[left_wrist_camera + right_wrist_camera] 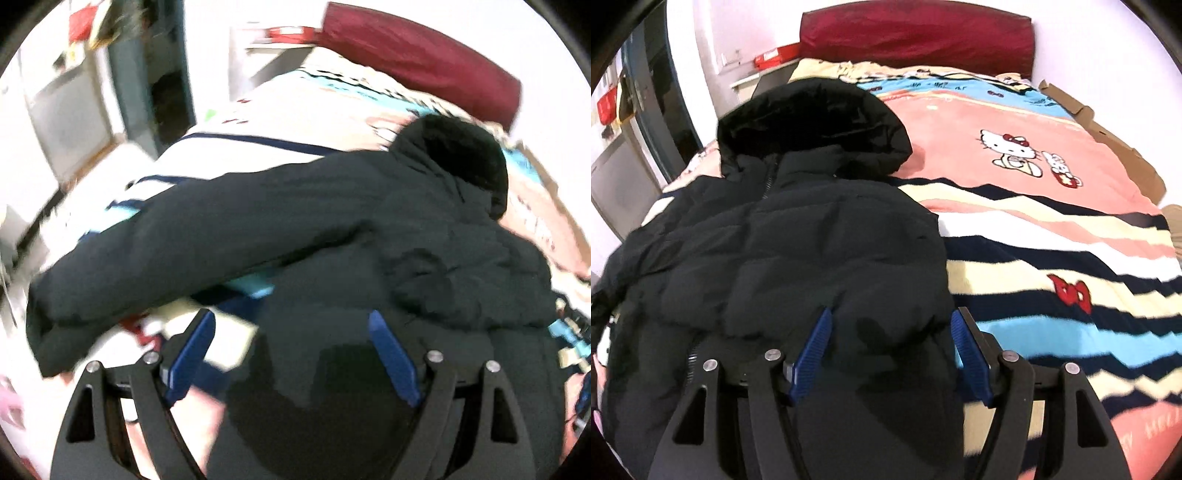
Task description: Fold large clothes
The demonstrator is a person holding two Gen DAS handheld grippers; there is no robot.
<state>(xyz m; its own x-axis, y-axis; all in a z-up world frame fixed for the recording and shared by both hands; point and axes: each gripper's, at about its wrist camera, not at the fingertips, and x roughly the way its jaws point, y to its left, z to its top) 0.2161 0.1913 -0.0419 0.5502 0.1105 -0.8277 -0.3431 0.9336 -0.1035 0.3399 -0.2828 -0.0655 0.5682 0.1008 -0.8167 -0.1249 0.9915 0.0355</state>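
Observation:
A big black hooded puffer jacket (369, 229) lies front up on the bed, one sleeve (155, 251) stretched out to the left. My left gripper (291, 328) is open, jaws wide apart, hovering over the jacket's lower body. In the right wrist view the jacket (798, 251) fills the left half, its hood (812, 122) toward the headboard. My right gripper (890, 325) is open, its blue fingers (812, 350) straddling the jacket's right edge near the hem, with fabric between them but not clamped.
The bed carries a striped pink, blue and cream cartoon blanket (1052, 229). A dark red headboard (916, 37) stands at the far end. Flattened cardboard (1108, 136) lies along the bed's right side. A doorway and white cabinet (74, 110) are at left.

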